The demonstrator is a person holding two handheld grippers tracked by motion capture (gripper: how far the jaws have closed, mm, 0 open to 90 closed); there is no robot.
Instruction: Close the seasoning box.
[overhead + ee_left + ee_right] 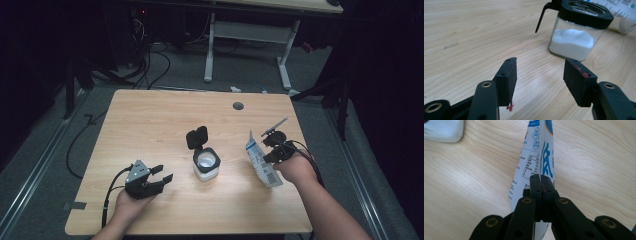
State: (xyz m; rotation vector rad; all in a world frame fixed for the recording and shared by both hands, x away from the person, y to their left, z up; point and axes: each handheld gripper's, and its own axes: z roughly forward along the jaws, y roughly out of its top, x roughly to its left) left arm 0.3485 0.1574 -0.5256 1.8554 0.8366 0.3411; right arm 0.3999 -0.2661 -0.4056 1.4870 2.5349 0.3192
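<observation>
On the pale wooden table (150,125), my right gripper (540,178) pinches the white-and-blue printed pouch (534,157) upright beside the square glass jar of white powder (205,165), black lid flipped open, probably for pouring, while my left gripper (539,72) waits wide, empty.

Square clear glass jar (206,165): black lid, white powder inside.
Flat white paper pouch (261,161): blue lettering, fine black print.
Light wooden table (150,125): pale grain.
Black jaw pads (507,77): red flecks.
</observation>
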